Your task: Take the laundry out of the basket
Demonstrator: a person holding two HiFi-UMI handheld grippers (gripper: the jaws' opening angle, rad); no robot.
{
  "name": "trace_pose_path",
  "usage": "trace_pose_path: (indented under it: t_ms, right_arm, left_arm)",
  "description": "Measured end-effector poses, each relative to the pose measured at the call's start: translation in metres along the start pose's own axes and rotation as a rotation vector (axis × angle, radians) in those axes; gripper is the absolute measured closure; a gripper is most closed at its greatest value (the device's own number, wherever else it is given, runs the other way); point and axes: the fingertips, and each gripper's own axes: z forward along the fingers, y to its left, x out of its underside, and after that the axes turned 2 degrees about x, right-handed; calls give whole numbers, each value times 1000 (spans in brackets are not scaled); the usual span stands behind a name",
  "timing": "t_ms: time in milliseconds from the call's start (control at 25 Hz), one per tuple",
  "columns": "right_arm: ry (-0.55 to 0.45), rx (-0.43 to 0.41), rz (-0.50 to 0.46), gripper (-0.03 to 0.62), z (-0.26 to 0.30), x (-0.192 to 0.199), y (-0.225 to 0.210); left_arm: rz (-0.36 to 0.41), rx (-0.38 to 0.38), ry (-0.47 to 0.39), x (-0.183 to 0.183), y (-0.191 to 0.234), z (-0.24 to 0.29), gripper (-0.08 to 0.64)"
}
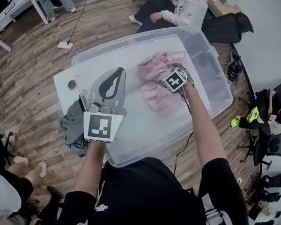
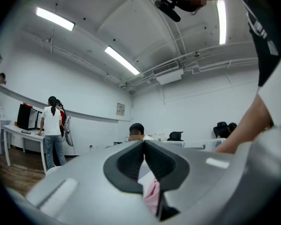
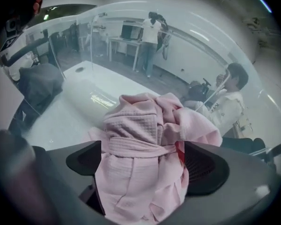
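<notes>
The clear plastic basket (image 1: 126, 45) stands on a white table (image 1: 63, 90) above a wooden floor (image 1: 28, 78); inside it, towards its right half, a pink waffle-weave robe (image 1: 154, 86) lies bunched on the bottom, a belt tied round its middle; the right gripper (image 1: 174, 81) reaches steeply down into the basket over this robe, its fingers (image 3: 203, 165) spread wide with the belted bundle filling the space between them, the cloth lapping against both but not yet squeezed; the left gripper (image 1: 116, 74) hovers level over the basket's left part, its fingers (image 2: 131, 161) clenched tip to tip on nothing; a dark grey garment (image 1: 74, 125) lies outside the basket, just beside its left wall, draped at the table's edge.
</notes>
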Motion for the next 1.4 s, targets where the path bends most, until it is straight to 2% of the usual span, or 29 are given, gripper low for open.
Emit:
trace_pose_path:
  t_ms: [120,400,560,640,800,960,1400]
  right_arm:
    - [37,-6,-16,34,23,6,4]
    - [84,65,-24,20,60,17,-7]
    - [91,100,30,24,69,21,-14]
    - [96,105,53,56,69,22,-15]
    - [121,140,76,208,64,24,-19]
    - [96,150,116,302,54,23,-24]
    - [57,156,153,318,38,22,-28]
  left_arm:
    - [8,2,21,3,-1,2,551]
    - [41,9,50,12,-4,6,551]
    - [76,19,62,14,-12,7,551]
    - [80,34,69,15,-16,7,551]
    - [101,36,67,16,-18,9,551]
    - [103,38,63,15,-18,8,551]
    - [105,41,70,17,-20,8,551]
